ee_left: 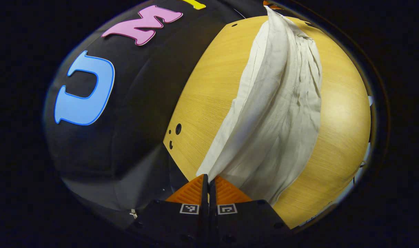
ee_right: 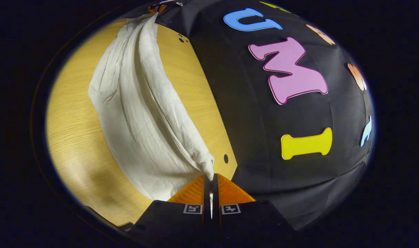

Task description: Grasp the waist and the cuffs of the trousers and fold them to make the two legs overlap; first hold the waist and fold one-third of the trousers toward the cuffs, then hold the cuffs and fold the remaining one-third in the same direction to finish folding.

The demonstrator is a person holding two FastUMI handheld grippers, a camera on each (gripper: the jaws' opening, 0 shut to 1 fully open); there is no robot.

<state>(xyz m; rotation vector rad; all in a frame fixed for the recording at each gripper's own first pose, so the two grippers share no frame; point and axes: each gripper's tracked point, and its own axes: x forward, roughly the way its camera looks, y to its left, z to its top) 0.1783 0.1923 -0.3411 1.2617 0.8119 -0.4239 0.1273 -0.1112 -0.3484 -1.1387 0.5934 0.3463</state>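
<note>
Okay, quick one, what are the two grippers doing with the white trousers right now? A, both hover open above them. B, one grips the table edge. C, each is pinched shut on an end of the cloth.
C: the left gripper and right gripper each have their fingers closed on an end of the trousers, which stretch between them over the wooden table.

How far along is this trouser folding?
Early. Both ends are gripped: the left gripper and right gripper are each shut on the white trousers, which hang stretched between them above the table. Laying the legs over each other looks in progress. Both one-third folds remain.
</note>
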